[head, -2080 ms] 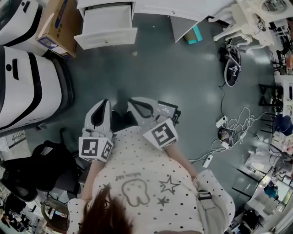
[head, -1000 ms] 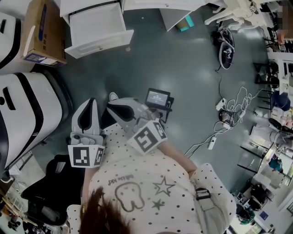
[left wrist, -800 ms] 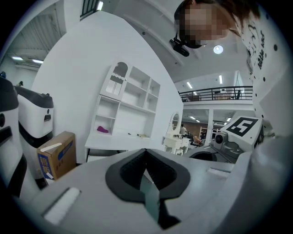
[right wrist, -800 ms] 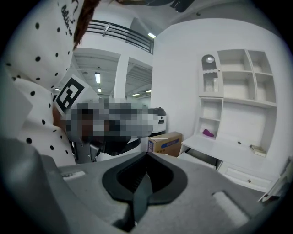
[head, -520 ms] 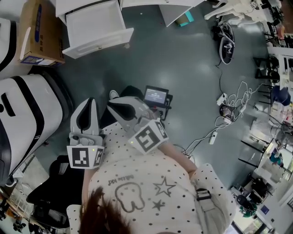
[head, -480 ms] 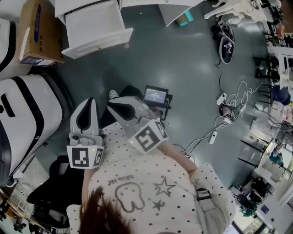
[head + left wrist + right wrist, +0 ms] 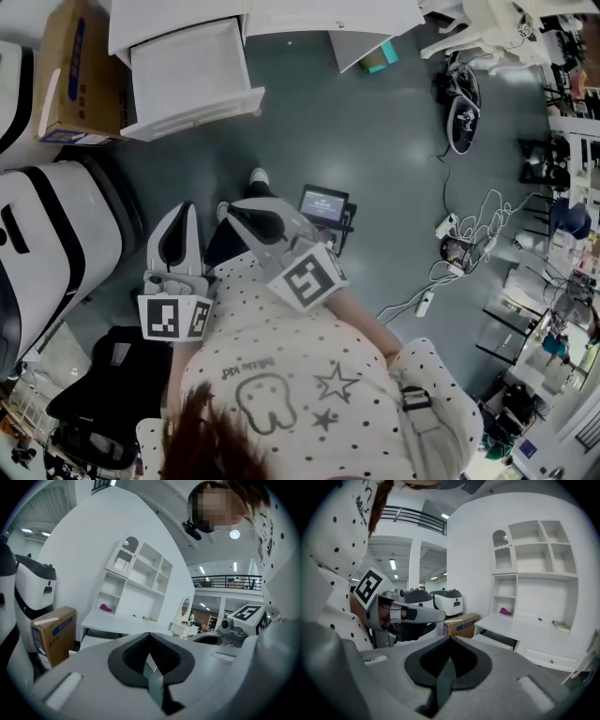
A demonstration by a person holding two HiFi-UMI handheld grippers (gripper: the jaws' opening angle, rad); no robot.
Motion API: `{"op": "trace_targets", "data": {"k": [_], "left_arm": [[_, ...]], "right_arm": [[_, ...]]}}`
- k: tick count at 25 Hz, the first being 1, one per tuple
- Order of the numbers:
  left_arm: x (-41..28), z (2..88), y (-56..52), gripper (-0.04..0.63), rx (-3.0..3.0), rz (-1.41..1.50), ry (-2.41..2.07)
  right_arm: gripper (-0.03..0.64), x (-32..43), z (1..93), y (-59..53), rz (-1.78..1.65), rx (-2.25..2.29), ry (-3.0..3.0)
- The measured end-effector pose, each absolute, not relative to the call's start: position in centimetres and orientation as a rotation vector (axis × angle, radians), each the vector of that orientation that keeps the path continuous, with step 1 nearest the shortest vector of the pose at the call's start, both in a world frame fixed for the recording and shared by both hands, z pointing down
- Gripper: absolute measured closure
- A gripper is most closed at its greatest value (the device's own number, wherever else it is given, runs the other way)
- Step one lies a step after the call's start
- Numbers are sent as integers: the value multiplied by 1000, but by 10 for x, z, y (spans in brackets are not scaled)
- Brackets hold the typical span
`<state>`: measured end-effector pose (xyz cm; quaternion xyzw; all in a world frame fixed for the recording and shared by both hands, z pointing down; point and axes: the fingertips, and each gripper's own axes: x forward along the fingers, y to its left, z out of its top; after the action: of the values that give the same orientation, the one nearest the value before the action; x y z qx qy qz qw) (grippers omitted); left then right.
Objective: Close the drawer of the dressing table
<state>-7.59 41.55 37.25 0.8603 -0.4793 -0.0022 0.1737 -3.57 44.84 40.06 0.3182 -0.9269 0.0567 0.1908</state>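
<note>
The white dressing table stands at the top of the head view, and its drawer is pulled out over the floor. My left gripper and right gripper are held side by side in front of my body, well short of the drawer. Both are shut with nothing between the pads. In the left gripper view the table and the drawer lie ahead beyond the shut left gripper. From the right gripper view, the drawer shows under the tabletop.
A cardboard box stands left of the drawer, and large white machines with black stripes line the left side. A small screen on a stand sits just right of my grippers. Cables and shoes lie at the right.
Both grippers have moved a little toward the dressing table, still shut and empty. A foot now shows ahead of them. The drawer stays pulled out.
</note>
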Motion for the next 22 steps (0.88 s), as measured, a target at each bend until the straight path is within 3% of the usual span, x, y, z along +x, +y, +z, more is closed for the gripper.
{"op": "trace_targets", "data": {"k": [22], "left_arm": [[-33,386,339,598,2347,-43,-1435]], "right_arm": [[621,49,397,339,296,1053,-2671]]}}
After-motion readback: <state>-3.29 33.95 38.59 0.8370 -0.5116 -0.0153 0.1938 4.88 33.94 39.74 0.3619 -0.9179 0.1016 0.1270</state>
